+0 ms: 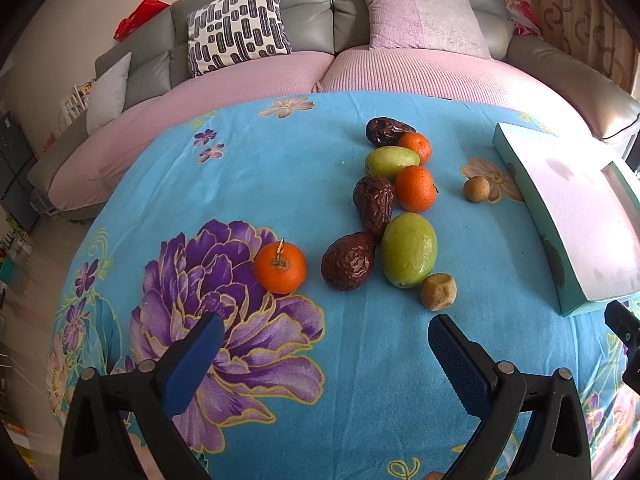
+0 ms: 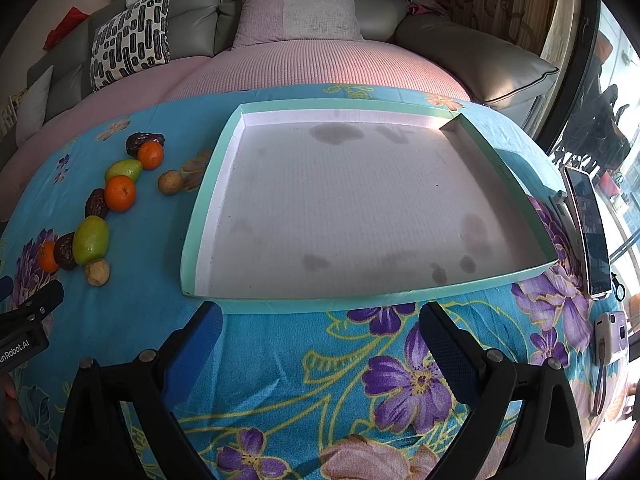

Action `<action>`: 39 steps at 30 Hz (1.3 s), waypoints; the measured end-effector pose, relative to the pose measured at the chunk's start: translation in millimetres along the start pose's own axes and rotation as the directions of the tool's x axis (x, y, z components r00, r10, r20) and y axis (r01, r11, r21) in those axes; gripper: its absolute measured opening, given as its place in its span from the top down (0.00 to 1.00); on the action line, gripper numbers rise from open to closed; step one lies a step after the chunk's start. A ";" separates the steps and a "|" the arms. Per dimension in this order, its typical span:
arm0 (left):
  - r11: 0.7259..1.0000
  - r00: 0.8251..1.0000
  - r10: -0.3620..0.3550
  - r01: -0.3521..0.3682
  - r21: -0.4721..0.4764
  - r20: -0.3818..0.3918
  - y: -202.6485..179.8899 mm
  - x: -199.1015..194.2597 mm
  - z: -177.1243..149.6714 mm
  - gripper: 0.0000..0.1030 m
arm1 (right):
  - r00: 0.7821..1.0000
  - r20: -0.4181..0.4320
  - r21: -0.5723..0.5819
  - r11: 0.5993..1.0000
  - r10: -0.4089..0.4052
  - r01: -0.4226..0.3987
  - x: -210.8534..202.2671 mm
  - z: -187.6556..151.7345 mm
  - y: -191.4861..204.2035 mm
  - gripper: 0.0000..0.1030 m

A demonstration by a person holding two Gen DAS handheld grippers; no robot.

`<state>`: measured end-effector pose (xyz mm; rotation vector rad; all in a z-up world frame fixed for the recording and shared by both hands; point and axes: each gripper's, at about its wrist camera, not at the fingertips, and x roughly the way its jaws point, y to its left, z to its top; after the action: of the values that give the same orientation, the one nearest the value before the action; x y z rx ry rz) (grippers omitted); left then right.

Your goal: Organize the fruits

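Setting: a desk covered with a bright blue floral cloth [image 1: 280, 160], with a grey sofa [image 1: 304, 8] and cushions across the top of both views.
Fruits: a loose line runs through the centre of the left wrist view, made up of wrinkled dark dates [image 1: 349, 261], green oval fruits [image 1: 409, 255] and small oranges [image 1: 416, 189]. They are packed close, several touching.
Stray pieces: one orange with a stem [image 1: 281, 266] sits apart at centre left on a purple flower print. A brownish round fruit [image 1: 438, 291] lies just beside the nearest green one, and another [image 1: 477, 189] sits alone near the tray.
Tray: a shallow teal-edged tray [image 2: 208, 216] with a stained white floor fills the middle of the right wrist view. Nothing is in it.
Left gripper [image 1: 326, 332]: fingers spread wide, holding nothing, low in the frame and short of the fruit.
Right gripper [image 2: 320, 320]: fingers spread wide, holding nothing, just in front of the tray's near rim.
Progress: by my judgement, no fruit is sorted yet.
Risk, rolling: the round fruits could roll across the cloth if nudged by a finger, since they touch their neighbours.
Risk, squeezing: the dates look soft and could be crushed by a hard grip.
Risk, edge: a phone [image 2: 591, 232] and a small camera [image 2: 610, 332] lie at the right edge of the desk and could be knocked off.
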<state>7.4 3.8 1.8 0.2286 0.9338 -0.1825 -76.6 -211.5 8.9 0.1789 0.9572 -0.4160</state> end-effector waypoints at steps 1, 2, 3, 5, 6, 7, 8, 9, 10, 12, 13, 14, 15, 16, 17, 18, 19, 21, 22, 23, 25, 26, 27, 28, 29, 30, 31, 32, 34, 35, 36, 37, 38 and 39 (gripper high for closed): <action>1.000 1.000 -0.001 0.001 0.000 0.001 0.0 -0.1 0.0 0.00 | 1.000 0.000 0.000 1.000 0.000 0.000 0.1 0.2 0.1 0.04; 1.000 1.000 -0.002 0.002 0.000 0.001 0.0 -0.2 0.0 0.00 | 1.000 0.000 0.000 1.000 0.000 0.000 -0.1 -0.1 0.2 0.04; 1.000 1.000 -0.002 0.002 0.000 0.001 0.2 -0.2 -0.1 0.00 | 1.000 0.001 -0.001 1.000 0.001 -0.001 0.1 -0.7 -0.5 0.04; 1.000 1.000 -0.003 0.003 0.001 0.001 -0.1 -0.3 0.2 0.00 | 1.000 0.002 -0.001 1.000 0.001 -0.001 0.0 -1.5 -1.0 0.04; 1.000 1.000 -0.004 0.004 0.002 0.002 -0.3 -0.5 0.2 0.00 | 1.000 0.001 0.000 1.000 0.000 0.000 0.3 -0.9 -0.5 0.04; 1.000 1.000 -0.006 0.006 0.002 0.003 -0.6 -0.7 0.4 0.00 | 1.000 0.000 -0.001 1.000 0.000 0.000 0.4 -0.9 -0.5 0.04; 1.000 1.000 -0.008 0.008 0.003 0.003 -0.7 -0.8 0.5 0.00 | 1.000 0.000 -0.001 1.000 0.000 0.000 0.5 -1.1 -0.5 0.04; 1.000 1.000 -0.009 0.009 0.003 0.004 -0.6 -0.8 0.3 0.00 | 1.000 -0.001 -0.002 1.000 0.000 0.000 0.7 -1.1 -0.2 0.04; 1.000 1.000 -0.009 0.009 0.003 0.004 -0.8 -0.8 0.3 0.00 | 1.000 -0.001 -0.003 1.000 0.000 0.000 0.5 -1.4 -0.1 0.04; 1.000 1.000 -0.010 0.010 0.003 0.004 -0.8 -0.9 0.3 0.00 | 1.000 -0.001 -0.003 1.000 0.000 0.000 0.4 -1.7 0.5 0.04; 1.000 1.000 -0.010 0.010 0.003 0.004 -0.9 -0.9 0.3 0.00 | 1.000 -0.001 -0.003 1.000 0.000 0.000 0.6 -1.4 0.8 0.04; 1.000 1.000 -0.013 0.013 0.004 0.004 -0.7 -0.7 0.3 0.00 | 1.000 -0.001 -0.003 1.000 0.000 0.000 0.6 -1.4 0.8 0.04; 1.000 1.000 -0.016 0.016 0.004 0.003 -0.7 -0.6 0.2 0.00 | 1.000 -0.002 -0.003 1.000 -0.001 0.001 0.7 -1.4 0.9 0.04; 1.000 1.000 -0.019 0.019 0.004 0.003 -1.0 -0.6 0.3 0.00 | 1.000 -0.002 -0.003 1.000 -0.001 0.001 0.6 -1.4 0.9 0.04; 1.000 1.000 -0.021 0.021 0.005 0.003 -1.2 -0.4 0.2 0.00 | 1.000 -0.002 -0.003 1.000 -0.001 0.001 0.5 -1.5 0.8 0.04; 1.000 1.000 -0.022 0.022 0.006 0.002 -1.4 -0.3 0.1 0.00 | 1.000 -0.001 -0.003 1.000 0.000 0.000 0.6 -1.4 0.8 0.04; 1.000 1.000 -0.023 0.023 0.007 0.002 -1.7 -0.2 0.1 0.00 | 1.000 -0.001 -0.003 1.000 0.000 0.000 0.4 -1.7 0.8 0.04; 1.000 1.000 -0.022 0.022 0.006 0.001 -1.3 0.3 0.0 0.00 | 1.000 -0.002 -0.004 1.000 0.000 0.000 0.5 -1.6 0.7 0.04; 1.000 1.000 -0.021 0.021 0.006 0.001 -1.1 0.4 0.0 0.00 | 1.000 -0.001 -0.004 1.000 0.000 0.000 0.5 -1.7 0.7 0.04; 1.000 1.000 -0.021 0.021 0.005 0.002 -0.4 0.7 0.0 0.00 | 1.000 -0.001 -0.004 1.000 0.000 0.000 0.7 -1.6 0.8 0.04; 1.000 1.000 -0.020 0.020 0.004 0.002 0.3 0.9 0.1 0.00 | 1.000 -0.001 -0.004 1.000 0.000 0.000 0.8 -1.8 0.9 0.04; 1.000 1.000 -0.020 0.020 0.004 0.003 0.7 0.8 0.0 0.00 | 1.000 -0.002 -0.004 1.000 0.000 0.000 0.9 -1.7 0.9 0.04; 1.000 1.000 -0.021 0.021 0.004 0.003 0.8 0.8 0.0 0.00 | 1.000 -0.001 -0.003 1.000 0.000 0.000 1.0 -1.6 1.0 0.04; 1.000 1.000 -0.021 0.021 0.004 0.003 0.8 0.8 0.1 0.00 | 1.000 -0.001 -0.003 1.000 -0.001 0.001 1.1 -1.6 1.1 0.04; 1.000 1.000 -0.021 0.021 0.004 0.003 0.8 0.8 0.1 0.00 | 1.000 -0.001 -0.003 1.000 -0.001 0.001 0.9 -2.0 1.1 0.04; 1.000 1.000 -0.021 0.021 0.005 0.004 0.9 0.5 0.3 0.00 | 1.000 -0.001 -0.003 1.000 -0.001 0.001 1.0 -1.9 1.1 0.04; 1.000 1.000 -0.020 0.020 0.006 0.005 1.0 0.5 0.4 0.00 | 1.000 -0.001 -0.003 1.000 -0.001 0.001 1.0 -1.9 1.1 0.04; 1.000 1.000 -0.021 0.021 0.008 0.007 1.0 0.2 0.6 0.00 | 1.000 0.001 -0.002 1.000 -0.002 0.002 0.7 -1.9 1.1 0.04; 1.000 1.000 -0.023 0.023 0.015 0.016 1.0 -0.7 0.7 0.00 | 1.000 0.006 -0.001 1.000 -0.004 0.004 -0.4 -0.8 2.8 0.04; 1.000 0.999 -0.023 0.023 0.019 0.024 1.1 -1.7 0.7 0.00 | 1.000 0.009 -0.002 1.000 -0.004 0.004 -0.9 -0.5 3.6 0.04; 1.000 0.999 -0.022 0.022 0.021 0.033 1.1 -2.8 0.9 0.00 | 1.000 0.012 -0.004 1.000 -0.005 0.005 -1.6 0.2 4.7 0.04; 1.000 0.999 -0.025 0.024 0.020 0.043 1.8 -4.3 1.1 0.00 | 1.000 0.017 -0.004 1.000 -0.005 0.005 -2.2 0.8 5.4 0.04; 0.999 0.998 -0.030 0.029 0.018 0.054 2.8 -5.9 1.6 0.00 | 1.000 0.026 -0.005 1.000 -0.003 0.004 -3.3 1.8 6.1 0.04; 0.999 0.997 -0.034 0.033 0.014 0.064 4.1 -7.5 2.3 0.00 | 0.999 0.038 -0.005 1.000 0.000 0.001 -4.8 2.6 7.0 0.04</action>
<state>5.8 7.6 9.6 0.2180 0.8732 -0.2258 -74.0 -204.7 14.0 0.1659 0.9205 -0.4163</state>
